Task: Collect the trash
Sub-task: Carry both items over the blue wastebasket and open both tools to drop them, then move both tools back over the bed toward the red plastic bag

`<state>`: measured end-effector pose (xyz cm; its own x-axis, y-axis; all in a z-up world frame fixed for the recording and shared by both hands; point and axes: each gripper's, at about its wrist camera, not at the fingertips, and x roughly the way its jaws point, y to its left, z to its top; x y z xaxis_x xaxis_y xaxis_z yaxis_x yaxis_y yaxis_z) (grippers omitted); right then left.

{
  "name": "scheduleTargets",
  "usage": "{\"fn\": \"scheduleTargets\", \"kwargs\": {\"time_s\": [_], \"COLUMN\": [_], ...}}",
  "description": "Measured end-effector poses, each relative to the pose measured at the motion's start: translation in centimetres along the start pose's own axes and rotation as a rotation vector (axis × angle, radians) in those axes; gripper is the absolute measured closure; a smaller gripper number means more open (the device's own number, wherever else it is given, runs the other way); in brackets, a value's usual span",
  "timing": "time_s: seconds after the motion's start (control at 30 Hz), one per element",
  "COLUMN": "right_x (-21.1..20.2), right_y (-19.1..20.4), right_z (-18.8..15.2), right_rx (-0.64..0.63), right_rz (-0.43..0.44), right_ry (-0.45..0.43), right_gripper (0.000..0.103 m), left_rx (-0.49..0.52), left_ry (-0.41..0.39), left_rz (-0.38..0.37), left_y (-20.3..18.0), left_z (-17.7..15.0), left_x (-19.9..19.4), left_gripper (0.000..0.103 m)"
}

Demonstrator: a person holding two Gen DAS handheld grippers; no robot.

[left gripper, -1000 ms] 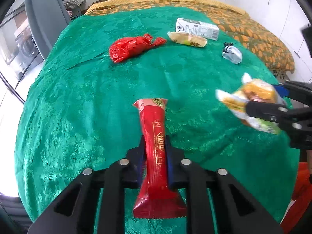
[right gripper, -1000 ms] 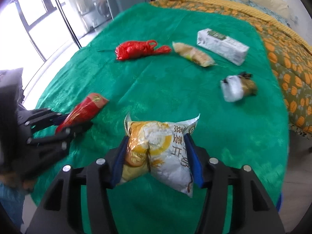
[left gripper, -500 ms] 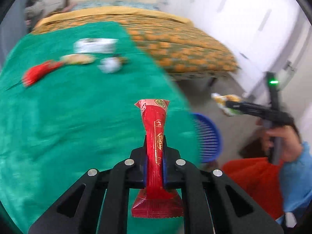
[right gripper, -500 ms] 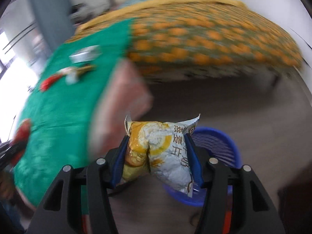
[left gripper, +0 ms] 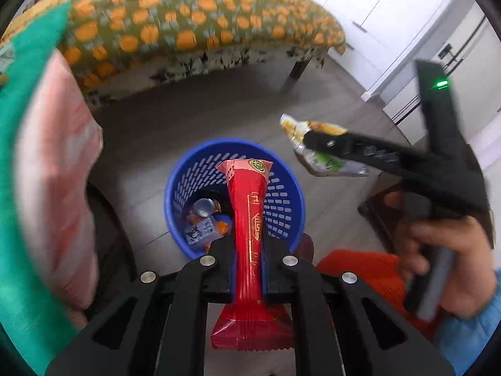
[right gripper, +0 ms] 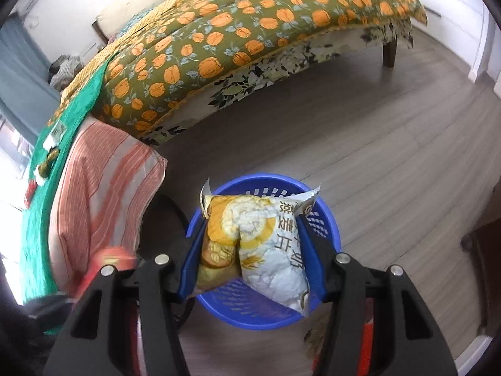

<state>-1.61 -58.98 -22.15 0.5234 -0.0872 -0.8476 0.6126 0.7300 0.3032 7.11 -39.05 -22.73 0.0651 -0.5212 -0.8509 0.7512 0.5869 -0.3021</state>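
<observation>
Down on the gray floor sits the blue basket point(left gripper: 283, 202), with the left gripper point(left gripper: 247, 269) clamped on the red wrapper point(left gripper: 249, 219) over it and the right gripper point(right gripper: 250, 260) clamped on the yellow snack bag point(right gripper: 253, 241) near its rim, so the bag could fall outside if dropped now.

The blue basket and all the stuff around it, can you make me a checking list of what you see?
Surface: grey wood-look floor, bare where it shows.
Job's things: blue basket on the floor, already holding a can and small packets; red wrapper and yellow snack bag not yet dropped in.
Clutter: more litter, too small to name, on the green cloth on the bed.
Grippers: left gripper shut on the red wrapper above the basket; right gripper shut on the yellow snack bag.
Cables: nothing seen.
Surroundings: bed with orange-patterned cover, striped pillow, white cupboard doors.
</observation>
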Motion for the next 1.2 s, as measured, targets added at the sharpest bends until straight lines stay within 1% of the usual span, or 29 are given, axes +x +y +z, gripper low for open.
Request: {"fn": "scheduleTargets", "kwargs": {"time_s": [0.1, 0.17, 0.2, 0.23, 0.27, 0.3, 0.33, 0.37, 0.43, 0.53, 0.57, 0.6, 0.67, 0.77, 0.83, 0.9, 0.93, 0.97, 1.03, 1.07, 1.1, 1.13, 1.17, 1.2], "right_x": [0.5, 0.7, 1.0, 1.1, 1.0, 0.8, 0.5, 0.2, -1.0, -2.5, -3.0, -3.2, -3.8, -4.4, -4.7, -4.7, -4.6, -4.4, -3.8, -3.6, -3.5, -3.3, -3.2, -2.9], "right_y": [-0.9, -1.1, -1.2, -1.3, -1.3, -1.4, -1.5, -1.6, -1.5, -0.9, -0.3, 0.2, 1.6, 4.8, 7.7, 11.0, 11.9, 13.4, 16.7, 18.3, 19.4, 21.3, 22.3, 24.6], "right_z": [0.6, 1.1, 1.3, 1.6, 1.7, 1.8, 1.9, 2.1, 2.3, 2.6, 2.6, 2.6, 2.5, 1.8, 1.1, -0.3, -0.8, -1.6, -3.6, -4.5, -5.1, -6.1, -6.5, -7.3], "right_rx": [0.057, 0.080, 0.086, 0.091, 0.097, 0.106, 0.113, 0.121, 0.120, 0.102, 0.084, 0.070, 0.021, -0.094, -0.195, -0.321, -0.357, -0.417, -0.526, -0.561, -0.574, -0.592, -0.600, -0.620], "right_rz": [0.037, 0.050, 0.053, 0.064, 0.071, 0.070, 0.070, 0.067, 0.053, 0.040, 0.033, 0.022, -0.017, -0.064, -0.065, -0.064, -0.062, -0.056, -0.046, -0.028, -0.008, 0.030, 0.045, 0.082], "right_ry": [0.009, 0.009, 0.006, 0.003, -0.001, -0.009, -0.015, -0.023, -0.064, -0.123, -0.145, -0.158, -0.194, -0.248, -0.279, -0.298, -0.299, -0.298, -0.284, -0.271, -0.260, -0.237, -0.223, -0.194], "right_gripper": [0.048, 0.045, 0.041, 0.029, 0.027, 0.027, 0.027, 0.027, 0.027, 0.026, 0.026, 0.026, 0.025, 0.025, 0.025, 0.020, 0.018, 0.018, 0.018, 0.018, 0.018, 0.018, 0.018, 0.018], "left_rx": [-0.020, -0.026, -0.030, -0.041, -0.064, -0.078, -0.093, -0.096, -0.089, -0.067, -0.057, -0.049, -0.035, -0.025, -0.031, -0.048, -0.056, -0.073, -0.099, -0.125, -0.145, -0.165, -0.192, -0.214], "left_ry": [0.024, 0.019, 0.010, 0.008, 0.010, 0.009, 0.002, -0.008, -0.024, -0.064, -0.092, -0.110, -0.158, -0.191, -0.208, -0.223, -0.232, -0.246, -0.260, -0.261, -0.255, -0.250, -0.244, -0.243], "left_rz": [0.014, 0.019, 0.029, 0.032, 0.023, 0.022, 0.018, 0.015, 0.022, 0.002, -0.008, -0.014, -0.020, -0.001, 0.038, 0.089, 0.113, 0.155, 0.212, 0.248, 0.272, 0.295, 0.327, 0.352], "left_y": [0.0, 0.1, 0.3, 0.4, 0.6, 0.8, 0.9, 0.8, 0.6, -0.1, -0.3, -0.5, -0.4, 0.7, 2.6, 4.9, 6.1, 8.0, 10.9, 13.2, 14.9, 16.4, 18.3, 20.0], "left_z": [0.8, 1.2, 1.4, 1.6, 1.8, 1.8, 1.7, 1.4, 0.9, 0.4, 0.0, -0.2, -1.4, -3.5, -5.0, -6.3, -6.8, -7.8, -9.0, -10.0, -10.7, -11.2, -11.9, -12.6], "left_x": [3.3, 4.9, 5.6, 6.2, 6.8, 6.8, 6.6, 5.9, 4.4, 1.0, -1.0, -2.1, -5.7, -9.4, -11.9, -14.0, -14.9, -16.2, -17.8, -18.7, -19.3, -19.8, -20.4, -21.1], "left_gripper": [0.093, 0.091, 0.081, 0.073, 0.063, 0.056, 0.052, 0.046, 0.042, 0.039, 0.035, 0.030, 0.026, 0.023, 0.023, 0.022, 0.021, 0.019, 0.017, 0.017, 0.017, 0.017, 0.017, 0.017]}}
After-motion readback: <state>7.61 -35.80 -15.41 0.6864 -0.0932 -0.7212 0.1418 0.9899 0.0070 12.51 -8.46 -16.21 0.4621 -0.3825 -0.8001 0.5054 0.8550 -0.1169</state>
